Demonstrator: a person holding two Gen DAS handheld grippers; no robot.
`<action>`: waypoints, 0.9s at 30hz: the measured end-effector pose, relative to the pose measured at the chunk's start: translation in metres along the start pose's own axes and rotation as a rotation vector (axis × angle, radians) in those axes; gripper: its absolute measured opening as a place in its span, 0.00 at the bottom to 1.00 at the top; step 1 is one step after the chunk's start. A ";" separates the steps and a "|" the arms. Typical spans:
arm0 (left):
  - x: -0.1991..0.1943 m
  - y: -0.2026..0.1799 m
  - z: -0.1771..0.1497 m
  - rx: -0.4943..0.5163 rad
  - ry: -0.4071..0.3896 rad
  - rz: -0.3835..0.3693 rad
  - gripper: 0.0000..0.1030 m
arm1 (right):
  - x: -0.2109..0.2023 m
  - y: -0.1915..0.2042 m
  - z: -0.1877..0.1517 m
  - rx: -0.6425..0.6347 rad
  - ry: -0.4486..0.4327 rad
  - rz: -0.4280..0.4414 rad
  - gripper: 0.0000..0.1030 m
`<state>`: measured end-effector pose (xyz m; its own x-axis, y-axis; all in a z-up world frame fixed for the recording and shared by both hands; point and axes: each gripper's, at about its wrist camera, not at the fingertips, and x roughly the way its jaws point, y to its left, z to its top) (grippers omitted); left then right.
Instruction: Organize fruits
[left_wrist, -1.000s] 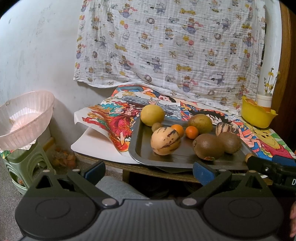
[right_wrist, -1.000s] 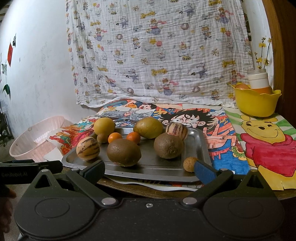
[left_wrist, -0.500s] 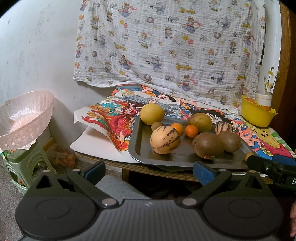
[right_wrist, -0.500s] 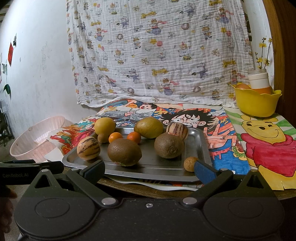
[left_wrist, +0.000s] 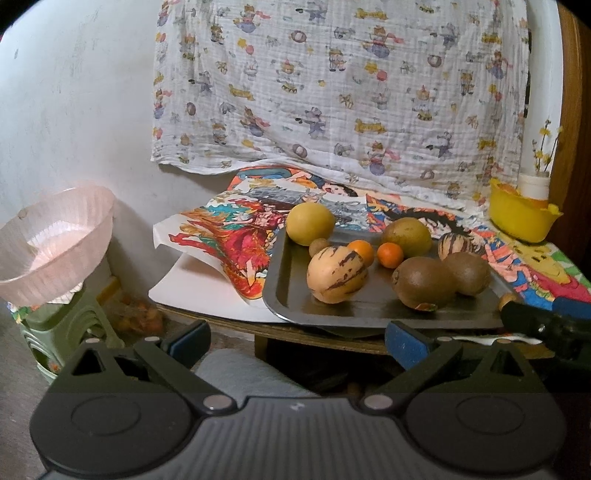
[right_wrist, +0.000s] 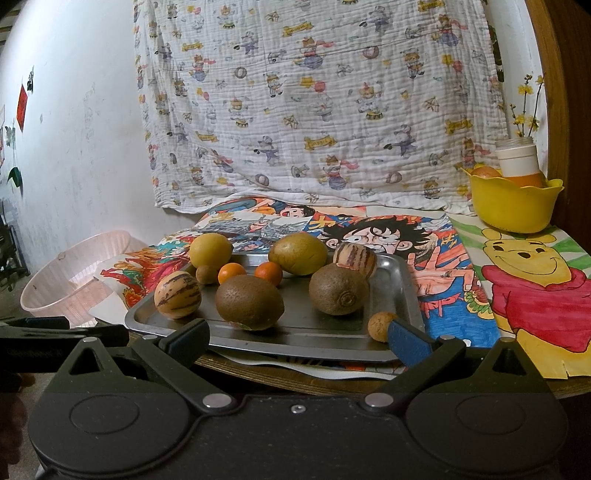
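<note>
Both your left gripper (left_wrist: 295, 334) and right gripper (right_wrist: 297, 330) hover just short of the tray (right_wrist: 400, 291), jaws spread and holding nothing, while its fruits (right_wrist: 249, 301) lie mixed, fitting either sorting ahead or gathering done.

No legible text, label or number anywhere in view.

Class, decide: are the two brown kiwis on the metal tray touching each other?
Apart. The right wrist view shows bare tray between the left kiwi and the right kiwi.
</note>
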<state>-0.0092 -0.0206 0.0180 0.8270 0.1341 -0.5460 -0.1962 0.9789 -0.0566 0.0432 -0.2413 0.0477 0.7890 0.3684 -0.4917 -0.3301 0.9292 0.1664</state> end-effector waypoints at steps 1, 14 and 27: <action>0.000 -0.001 0.001 0.007 0.004 0.002 1.00 | 0.000 0.000 0.000 0.000 0.000 0.000 0.99; 0.002 -0.005 0.002 0.046 0.029 0.022 0.99 | 0.000 0.003 -0.001 -0.009 0.002 0.007 0.99; 0.002 -0.004 0.002 0.046 0.034 0.027 0.99 | 0.000 0.003 -0.001 -0.010 0.001 0.006 0.99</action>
<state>-0.0054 -0.0239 0.0188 0.8032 0.1558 -0.5749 -0.1928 0.9812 -0.0034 0.0417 -0.2385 0.0476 0.7863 0.3739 -0.4919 -0.3400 0.9266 0.1608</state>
